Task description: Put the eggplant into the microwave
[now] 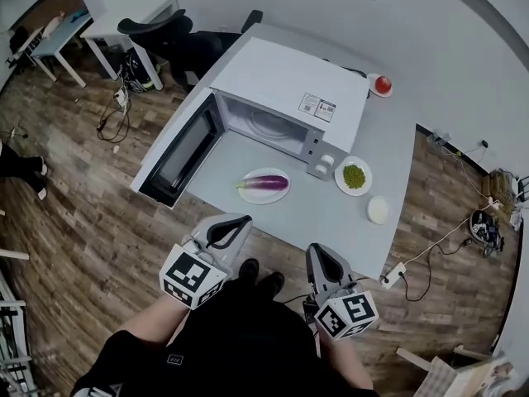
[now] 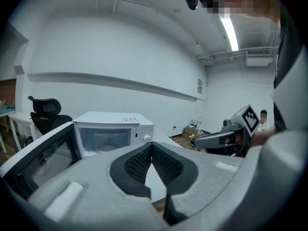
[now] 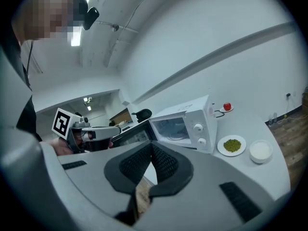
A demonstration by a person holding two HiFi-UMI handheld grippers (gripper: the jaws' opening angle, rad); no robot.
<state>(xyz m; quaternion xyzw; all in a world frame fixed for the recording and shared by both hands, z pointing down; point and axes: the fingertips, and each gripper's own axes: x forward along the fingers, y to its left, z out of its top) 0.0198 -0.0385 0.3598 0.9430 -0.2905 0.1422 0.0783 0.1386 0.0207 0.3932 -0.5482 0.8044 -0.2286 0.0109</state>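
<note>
- Eggplant [image 1: 266, 183] wasn't in your grip: left gripper [image 1: 241, 221] and right gripper [image 1: 319, 251] both hung short of the table [image 1: 331, 215] edge, each with its jaws pressed together on nothing.
- It lay on its side on a small plate [image 1: 263, 198], well ahead of both tips.
- Just behind it, the microwave [image 1: 285, 81] stood with its door [image 1: 178, 151] swung wide.
- You'd have done well to open one pair first, come across the eggplant's middle and squeeze gently. That glossy skin looked slippery.
</note>
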